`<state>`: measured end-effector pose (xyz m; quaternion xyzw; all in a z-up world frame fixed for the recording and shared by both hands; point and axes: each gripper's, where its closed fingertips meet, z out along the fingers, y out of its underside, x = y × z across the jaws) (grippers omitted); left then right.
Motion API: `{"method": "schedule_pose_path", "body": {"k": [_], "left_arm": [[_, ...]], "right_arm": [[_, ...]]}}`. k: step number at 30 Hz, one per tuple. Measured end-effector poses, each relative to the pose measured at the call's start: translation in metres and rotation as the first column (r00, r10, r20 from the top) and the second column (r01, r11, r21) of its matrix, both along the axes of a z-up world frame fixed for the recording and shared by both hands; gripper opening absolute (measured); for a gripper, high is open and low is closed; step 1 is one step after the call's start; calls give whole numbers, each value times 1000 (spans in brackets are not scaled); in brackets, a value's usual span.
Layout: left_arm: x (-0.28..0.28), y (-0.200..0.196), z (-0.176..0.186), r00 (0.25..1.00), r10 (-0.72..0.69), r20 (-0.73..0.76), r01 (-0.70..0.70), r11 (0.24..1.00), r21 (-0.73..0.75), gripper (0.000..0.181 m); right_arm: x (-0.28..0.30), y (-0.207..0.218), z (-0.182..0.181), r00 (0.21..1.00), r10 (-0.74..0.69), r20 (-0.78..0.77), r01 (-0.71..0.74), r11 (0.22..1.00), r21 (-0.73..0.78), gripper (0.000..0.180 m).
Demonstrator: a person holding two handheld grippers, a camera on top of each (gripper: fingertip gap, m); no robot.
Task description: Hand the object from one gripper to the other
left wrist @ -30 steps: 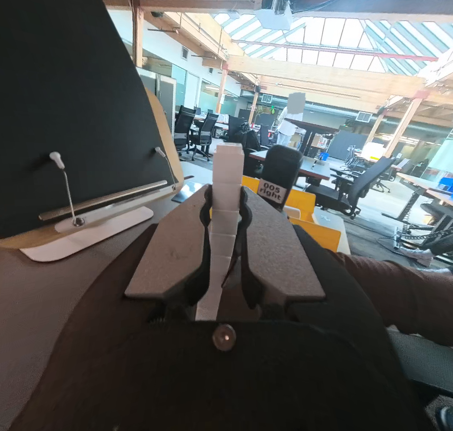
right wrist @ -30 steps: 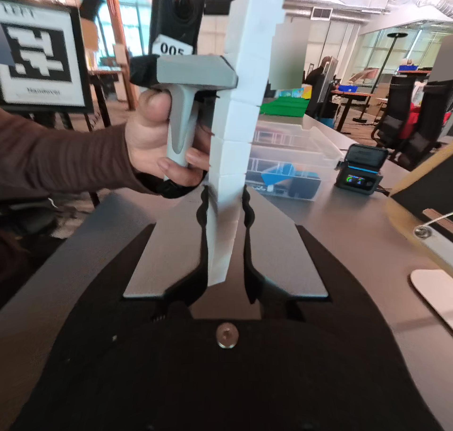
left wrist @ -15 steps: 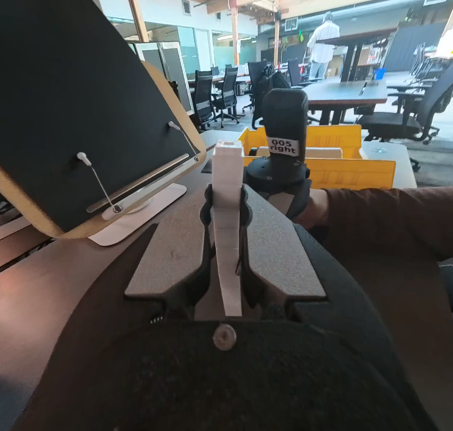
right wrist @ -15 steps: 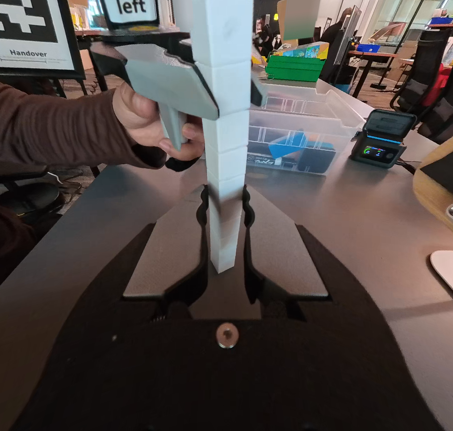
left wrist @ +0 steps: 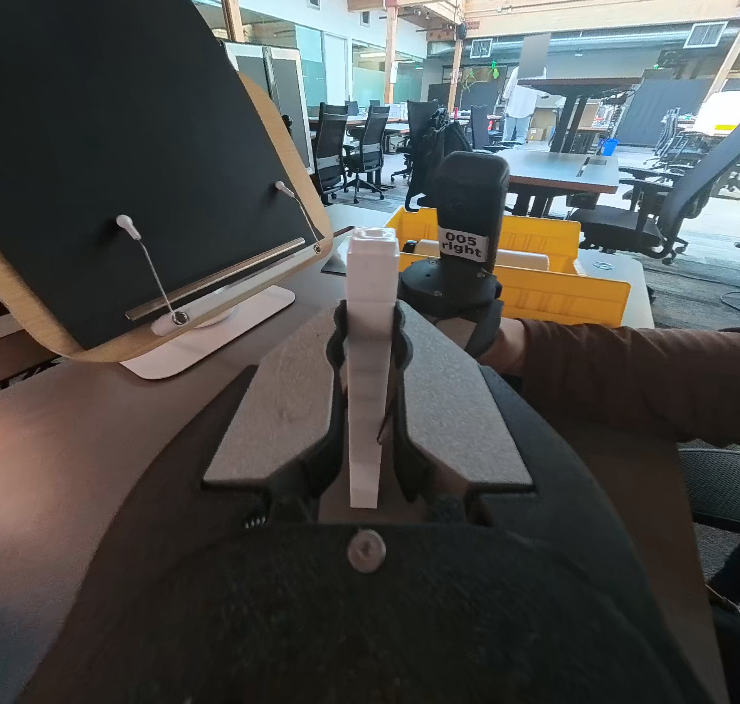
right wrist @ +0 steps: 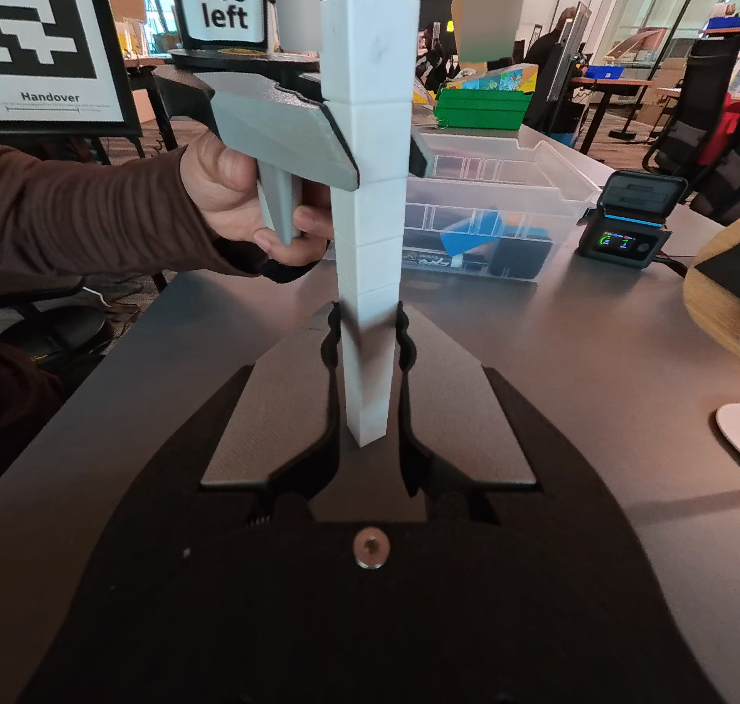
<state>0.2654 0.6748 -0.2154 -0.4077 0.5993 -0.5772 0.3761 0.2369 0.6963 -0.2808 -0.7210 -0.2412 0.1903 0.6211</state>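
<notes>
A tall white stack of blocks point(left wrist: 372, 276) stands upright between both grippers. In the left wrist view my left gripper point(left wrist: 368, 308) has both pads against the stack's upper part. In the right wrist view my right gripper point(right wrist: 368, 308) has its pads against the stack's point(right wrist: 366, 224) lower part, with the bottom end hanging just below the fingers. The left gripper point(right wrist: 384, 160) shows there too, held by a hand and clamped on the stack higher up. The right gripper's black camera point(left wrist: 468, 212) rises behind the stack in the left wrist view; its fingers are hidden.
The grey table point(right wrist: 560, 364) lies below. A black book stand point(left wrist: 120, 164) on a white base is at the left, with a yellow bin point(left wrist: 552, 292) behind. A clear plastic box point(right wrist: 500, 204), a small black device with a screen point(right wrist: 628, 232) and a framed sign point(right wrist: 48, 44) stand beyond. Spacing between my two grippers at the tips: around 7 cm.
Both grippers and the stack have swung together from tilted to upright and level. The finger gaps look the same throughout.
</notes>
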Motion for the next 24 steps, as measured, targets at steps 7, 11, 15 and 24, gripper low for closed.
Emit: {"method": "schedule_pose_path", "body": {"k": [7,11,15,24], "left_arm": [[-2,-3,1,1000,-23,-4,23,999,33,19],[-3,2,4,1000,8,4,-9,999,50,22],[-8,13,12,997,67,40,-69,995,66,42],[4,4,-18,998,8,-65,-8,1000,5,50]], "right_arm": [[-6,3,-19,999,39,-4,-39,994,-105,25],[-4,5,-18,999,18,29,-15,995,-103,24],[6,6,-2,999,-37,-2,37,998,-53,24],[11,5,10,997,-79,2,79,997,-17,24]]}}
